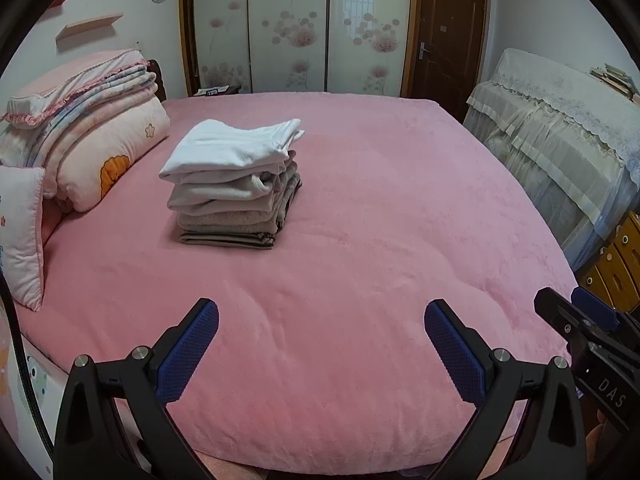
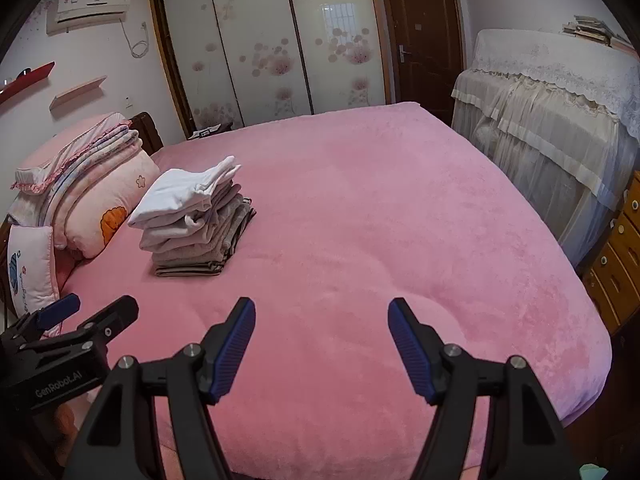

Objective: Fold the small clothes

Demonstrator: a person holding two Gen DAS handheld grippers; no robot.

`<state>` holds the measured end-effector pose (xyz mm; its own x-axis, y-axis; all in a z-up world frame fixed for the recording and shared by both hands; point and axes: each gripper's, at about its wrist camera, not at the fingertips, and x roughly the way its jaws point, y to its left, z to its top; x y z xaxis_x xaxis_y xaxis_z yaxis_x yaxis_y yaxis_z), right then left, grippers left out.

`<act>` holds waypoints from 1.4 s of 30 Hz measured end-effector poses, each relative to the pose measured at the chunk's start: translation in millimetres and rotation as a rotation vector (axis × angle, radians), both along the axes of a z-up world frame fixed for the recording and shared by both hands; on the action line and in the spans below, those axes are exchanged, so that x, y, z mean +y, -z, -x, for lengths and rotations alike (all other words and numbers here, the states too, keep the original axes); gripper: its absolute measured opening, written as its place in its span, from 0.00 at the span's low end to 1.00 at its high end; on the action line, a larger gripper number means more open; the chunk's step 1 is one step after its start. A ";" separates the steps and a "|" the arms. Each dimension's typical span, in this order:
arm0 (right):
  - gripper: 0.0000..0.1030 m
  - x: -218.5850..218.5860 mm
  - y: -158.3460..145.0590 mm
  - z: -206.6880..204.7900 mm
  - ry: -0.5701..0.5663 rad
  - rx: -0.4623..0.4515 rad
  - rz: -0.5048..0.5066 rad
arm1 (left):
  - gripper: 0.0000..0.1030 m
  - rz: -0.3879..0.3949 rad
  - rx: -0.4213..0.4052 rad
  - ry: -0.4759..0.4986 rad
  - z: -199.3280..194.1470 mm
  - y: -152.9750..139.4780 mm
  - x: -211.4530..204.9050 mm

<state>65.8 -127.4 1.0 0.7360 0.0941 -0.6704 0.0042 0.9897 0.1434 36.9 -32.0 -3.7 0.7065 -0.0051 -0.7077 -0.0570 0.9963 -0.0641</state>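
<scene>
Left gripper [image 1: 321,308] and right gripper [image 2: 321,306] spread, empty (angled down) over pink bed [image 1: 360,220].

A stack of folded clothes [image 1: 236,182] sits on the bed [image 1: 360,240], left of its middle. Rolled bedding [image 1: 100,136] and a pillow [image 1: 20,236] lie to the stack's left. Behind the bed stand a wardrobe [image 1: 296,28] and a door [image 1: 444,36]. Draped furniture [image 1: 560,128] lines the right side, a drawer unit [image 2: 620,248] nearer beside it.
</scene>
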 end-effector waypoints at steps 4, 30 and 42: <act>0.67 7.0 4.0 3.6 -0.005 0.004 0.033 | 0.99 -0.001 0.009 -0.005 0.5 2.8 -4.2; 0.67 3.7 3.1 20.3 0.011 -0.011 0.038 | 0.99 -0.019 -0.004 0.027 20.3 -0.8 -23.2; 0.67 3.3 1.8 22.0 0.016 -0.015 0.045 | 0.99 -0.013 0.000 0.030 24.0 -2.2 -24.7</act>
<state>43.8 -124.1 -0.8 0.7472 0.0517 -0.6626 0.0187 0.9949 0.0987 13.0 -56.6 -1.5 0.7058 -0.0171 -0.7082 -0.0274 0.9983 -0.0514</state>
